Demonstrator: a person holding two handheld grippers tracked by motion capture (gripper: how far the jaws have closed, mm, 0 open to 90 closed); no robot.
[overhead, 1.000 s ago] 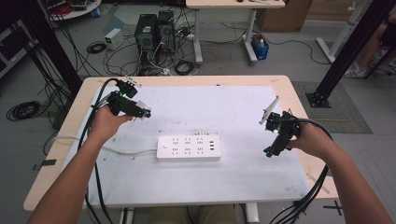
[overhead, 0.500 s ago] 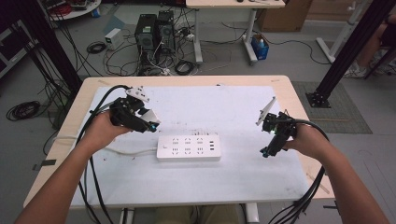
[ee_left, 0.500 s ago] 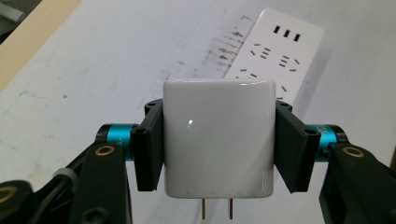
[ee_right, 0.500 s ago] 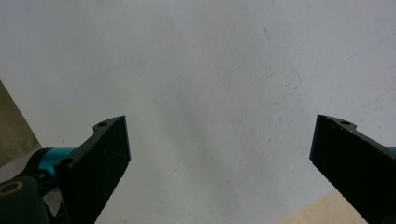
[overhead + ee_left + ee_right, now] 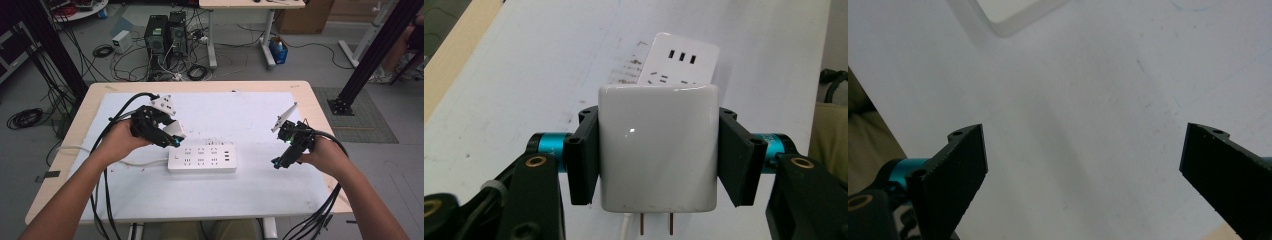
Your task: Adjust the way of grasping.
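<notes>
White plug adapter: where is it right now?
The white plug adapter is clamped between the left gripper's fingers, prongs toward the camera, at the left end of the power strip in the high view.

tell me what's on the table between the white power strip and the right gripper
Nothing: in the high view, only bare white table cover lies between the white rectangular plastic power strip and the right gripper, whose black fingers stand open.
</notes>
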